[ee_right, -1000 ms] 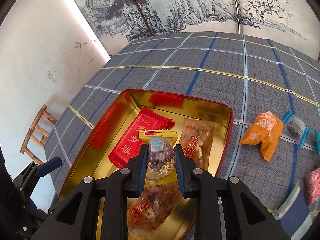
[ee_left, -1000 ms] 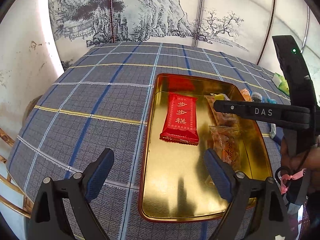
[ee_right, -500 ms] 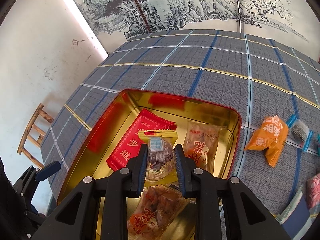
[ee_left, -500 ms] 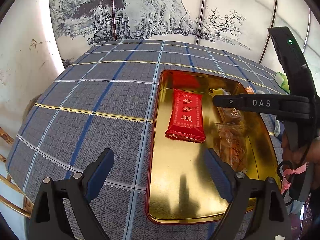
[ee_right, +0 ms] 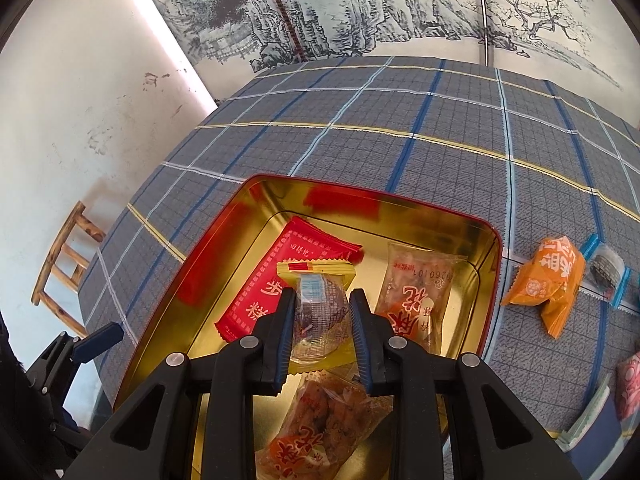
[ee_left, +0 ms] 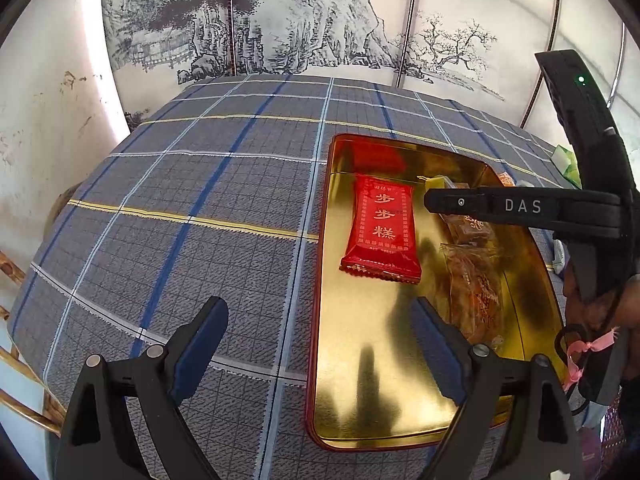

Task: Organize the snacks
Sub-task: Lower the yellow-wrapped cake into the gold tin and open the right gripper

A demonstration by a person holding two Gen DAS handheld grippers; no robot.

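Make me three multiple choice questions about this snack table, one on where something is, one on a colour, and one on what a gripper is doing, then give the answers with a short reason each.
1. Where does the red packet lie?
A. inside the gold tin
B. on the cloth beside the tin
C. on the wooden chair

2. What colour is the puffy packet on the checked tablecloth just right of the tin?
A. green
B. orange
C. black

3. What is the right gripper doing?
A. hanging open and empty
B. shut on a clear-wrapped snack
C. gripping the tin's rim

Answers: 1 A, it rests flat on the tin's floor. 2 B, its wrapper is plainly orange. 3 B, both fingers press the wrapped snack between them over the tin.
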